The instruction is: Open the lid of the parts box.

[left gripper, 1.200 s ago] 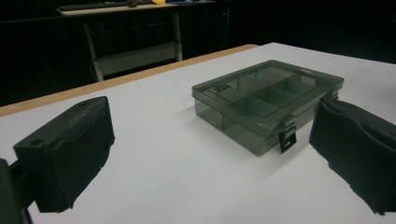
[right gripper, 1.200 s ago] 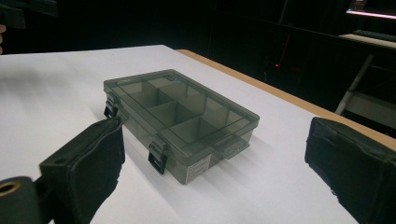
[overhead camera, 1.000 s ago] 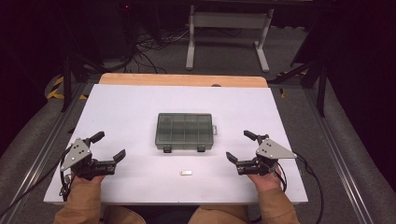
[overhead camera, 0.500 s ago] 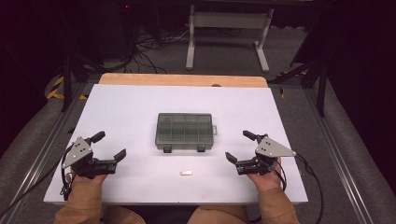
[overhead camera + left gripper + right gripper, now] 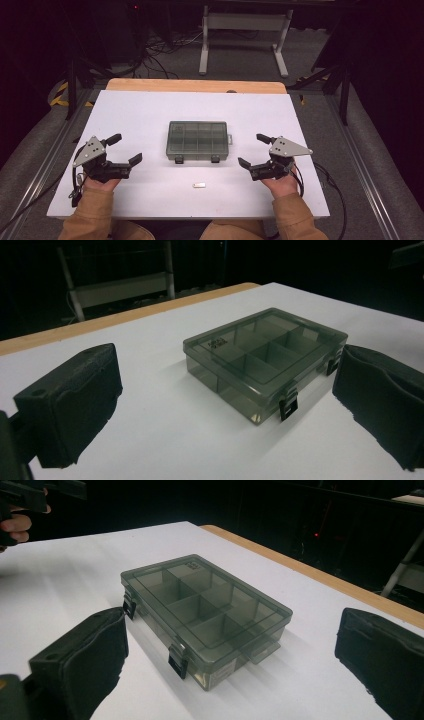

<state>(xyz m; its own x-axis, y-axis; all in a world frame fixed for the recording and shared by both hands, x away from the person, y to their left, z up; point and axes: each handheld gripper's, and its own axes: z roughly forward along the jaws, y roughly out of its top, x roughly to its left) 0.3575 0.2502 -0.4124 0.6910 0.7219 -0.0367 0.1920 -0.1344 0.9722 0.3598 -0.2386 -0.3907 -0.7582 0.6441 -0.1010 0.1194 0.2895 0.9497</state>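
A smoky grey clear plastic compartment box [image 5: 197, 141] lies shut in the middle of the white table, its two black latches facing the person. It also appears in the left gripper view [image 5: 265, 360] and the right gripper view [image 5: 205, 610]; its compartments look empty. A small white piece [image 5: 199, 185] lies on the table in front of the box. My left gripper [image 5: 125, 149] rests at the front left, open, nothing between its jaws. My right gripper [image 5: 253, 150] rests at the front right, open and empty. Both point toward the box, apart from it.
The white table top [image 5: 150, 110] has a wooden strip [image 5: 195, 86] along its far edge. Beyond it stand a metal stand [image 5: 245, 30] and cables on a dark floor. Rails run down both sides of the table.
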